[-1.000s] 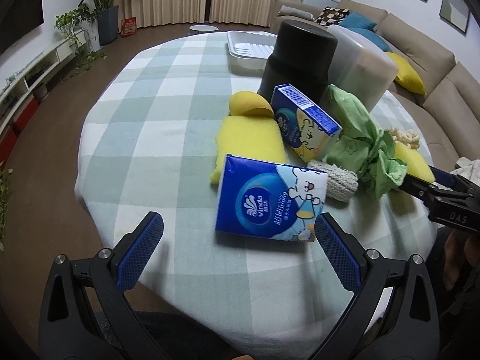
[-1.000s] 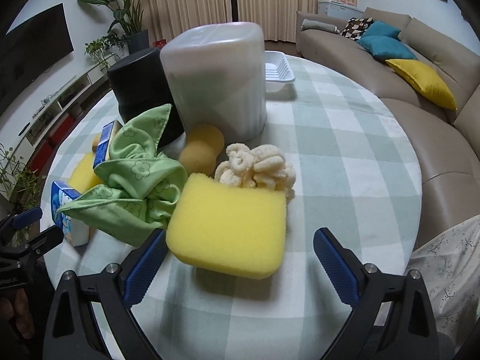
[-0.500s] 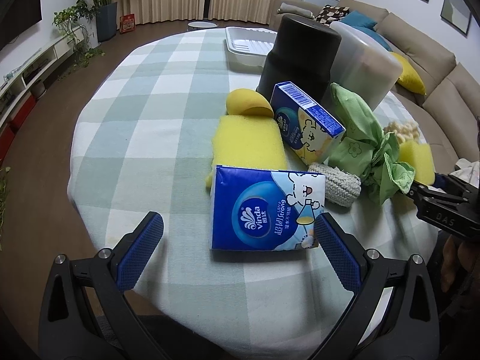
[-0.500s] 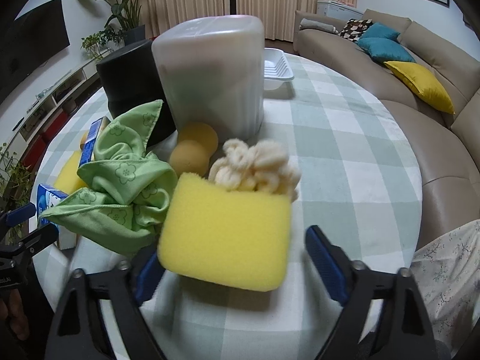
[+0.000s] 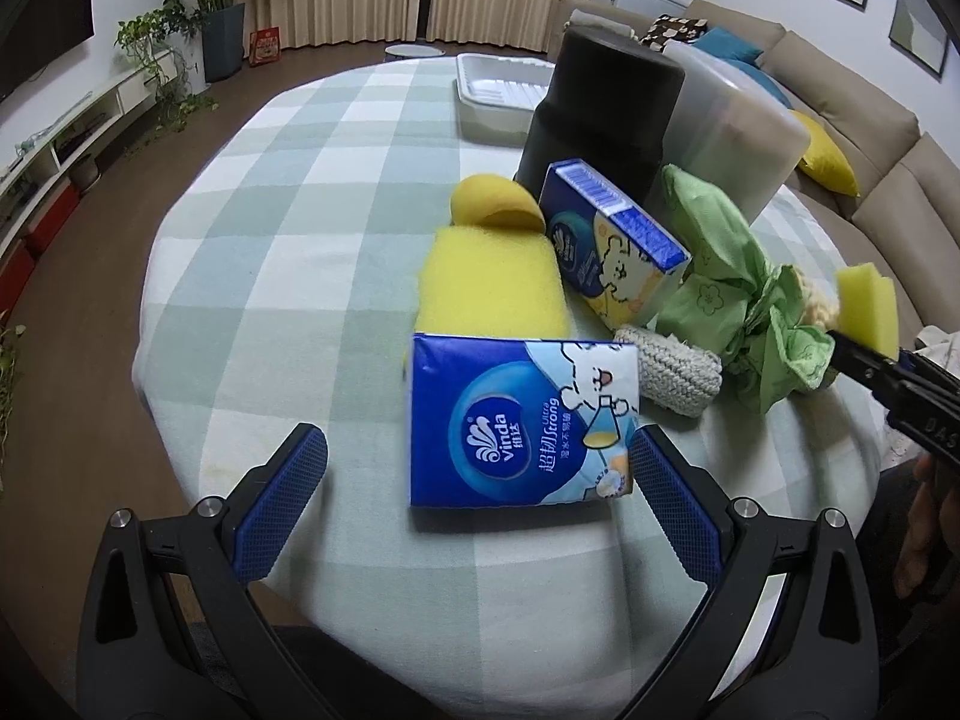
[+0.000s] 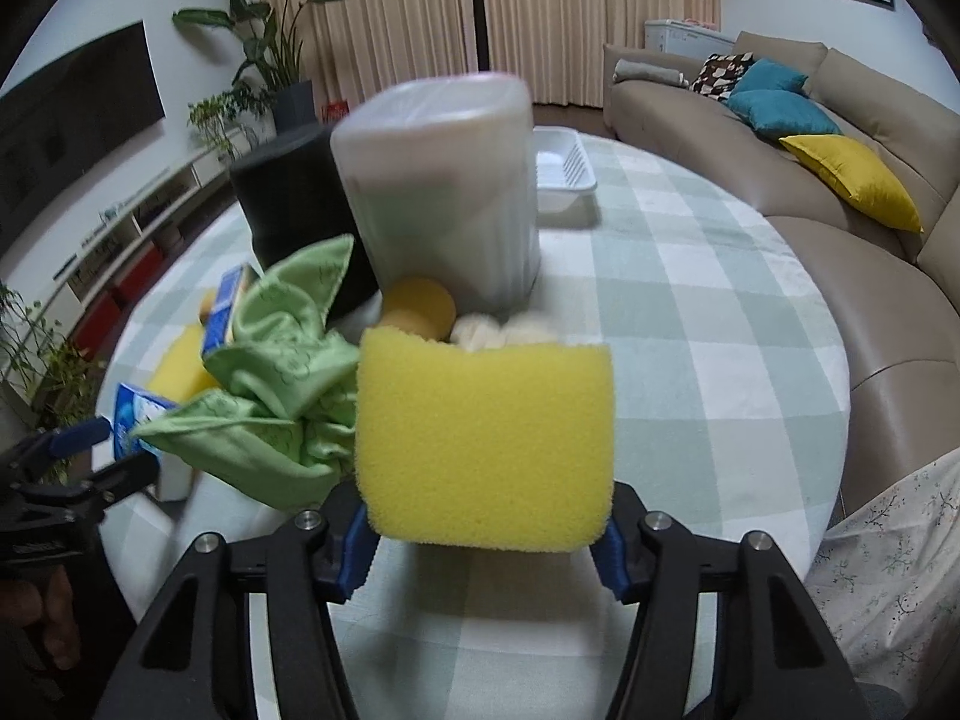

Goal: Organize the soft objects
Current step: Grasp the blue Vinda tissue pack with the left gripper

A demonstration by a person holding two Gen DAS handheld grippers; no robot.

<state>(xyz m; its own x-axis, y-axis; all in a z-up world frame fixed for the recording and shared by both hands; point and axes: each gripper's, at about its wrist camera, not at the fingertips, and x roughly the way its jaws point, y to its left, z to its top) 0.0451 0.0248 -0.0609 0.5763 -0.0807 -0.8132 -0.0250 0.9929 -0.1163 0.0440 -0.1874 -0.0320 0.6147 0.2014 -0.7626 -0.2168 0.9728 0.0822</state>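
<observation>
The right gripper [image 6: 486, 546] is closing its jaws on a yellow sponge [image 6: 485, 441], pads pressing both lower corners; the sponge looks lifted clear of the table [image 6: 690, 324], though I can't be sure. The left gripper [image 5: 474, 495] hangs with jaws wide open and nothing held, a blue tissue pack [image 5: 521, 423] lying on the table between its fingers, the right finger just beside the pack's corner.

The sorting looks barely begun. Seen from the left side, a second tissue pack [image 5: 612, 243] leans at 1 o'clock from the first, a flat sponge [image 5: 492, 282] at 12, a knitted roll [image 5: 672, 369] at 3, and a green cloth [image 5: 738, 300] beyond it. The black bin [image 5: 600, 114] and the frosted bin [image 6: 438, 198] stand upside down at the far side, the white tray [image 5: 498, 90] behind them shows nothing inside. Everything soft remains loose on the table, except the sponge being gripped.
</observation>
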